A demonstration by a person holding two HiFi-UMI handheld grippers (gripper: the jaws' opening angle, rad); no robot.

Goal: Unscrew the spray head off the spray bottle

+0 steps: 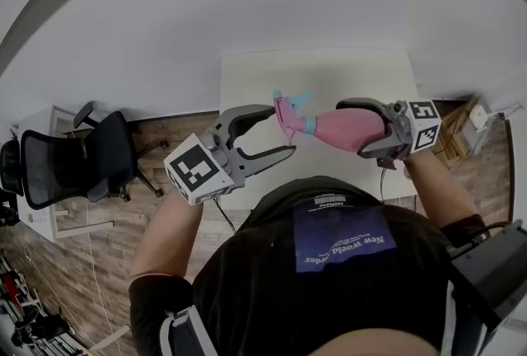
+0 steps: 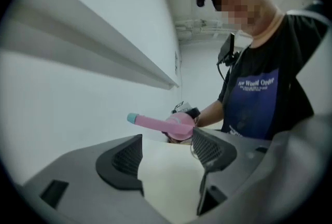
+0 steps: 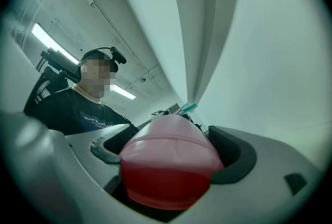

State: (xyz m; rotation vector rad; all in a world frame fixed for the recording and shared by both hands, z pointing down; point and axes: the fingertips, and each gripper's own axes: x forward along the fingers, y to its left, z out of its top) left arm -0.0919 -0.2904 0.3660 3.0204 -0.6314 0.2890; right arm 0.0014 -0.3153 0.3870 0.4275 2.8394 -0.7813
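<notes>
A pink spray bottle (image 1: 346, 128) is held lying sideways in the air above the white table (image 1: 329, 70). My right gripper (image 1: 350, 128) is shut on its body, and in the right gripper view the bottle's base (image 3: 168, 161) fills the space between the jaws of this gripper (image 3: 170, 148). The pink spray head (image 1: 288, 111) with its teal nozzle points left. My left gripper (image 1: 282, 130) stands open just left of the spray head, with its pads clear of it. In the left gripper view the spray head (image 2: 161, 123) lies beyond the open gripper (image 2: 167, 150).
A black office chair (image 1: 74, 165) stands on the wooden floor at the left. A cardboard box (image 1: 457, 132) sits on the floor to the right of the table. A white wall runs behind the table.
</notes>
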